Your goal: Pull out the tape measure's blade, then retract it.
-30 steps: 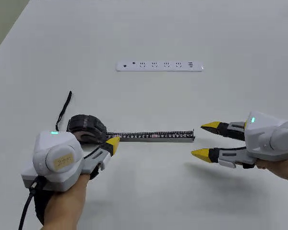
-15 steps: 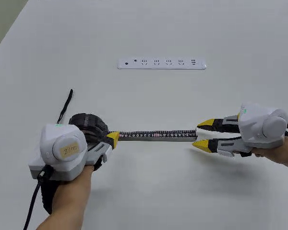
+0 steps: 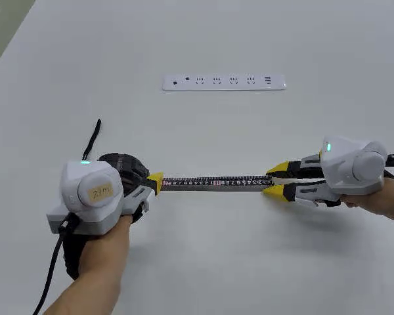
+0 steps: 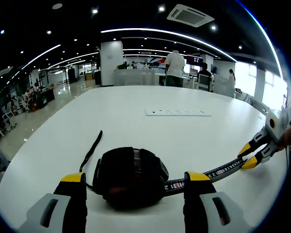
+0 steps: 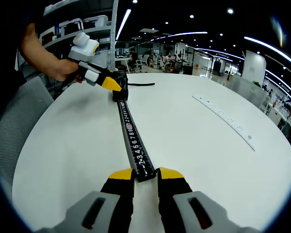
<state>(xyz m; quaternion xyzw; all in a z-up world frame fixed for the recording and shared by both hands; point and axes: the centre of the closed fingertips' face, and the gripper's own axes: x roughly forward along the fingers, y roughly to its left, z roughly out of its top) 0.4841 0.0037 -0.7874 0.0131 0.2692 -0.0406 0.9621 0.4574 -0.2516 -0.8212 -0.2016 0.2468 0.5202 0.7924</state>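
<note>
table (image 3: 203, 262): white worktop, seen from above in the head view, bearing every item listed below
tape measure case (image 3: 127, 168): black and round-bodied, resting on the table at the left; in the left gripper view it lies directly between that gripper's jaws
blade (image 3: 217, 182): black with pale numerals, lying flat along the table from the case's mouth rightward to the right gripper
strap (image 3: 90, 144): thin and black, running from the case's far side away from the person, loose on the table
left gripper (image 4: 136, 176): held in the left hand (image 3: 97, 246); jaws apart, one on each side of the case, with a narrow gap visible at either side in the left gripper view; one yellow tip sits just beside the point where the blade leaves the case
right gripper (image 5: 146, 174): held in the right hand (image 3: 383, 197); yellow-tipped jaws closed in on the blade's free end, both tips touching its edges in the right gripper view
power strip (image 3: 224, 81): long and white, lying beyond the blade and roughly parallel to it, well apart from both grippers
cable (image 3: 49, 279): black, leaving the rear of the left gripper toward the lower edge of the head view
people (image 4: 175, 65): standing past the table's far edge in the left gripper view, under rows of ceiling lights
</note>
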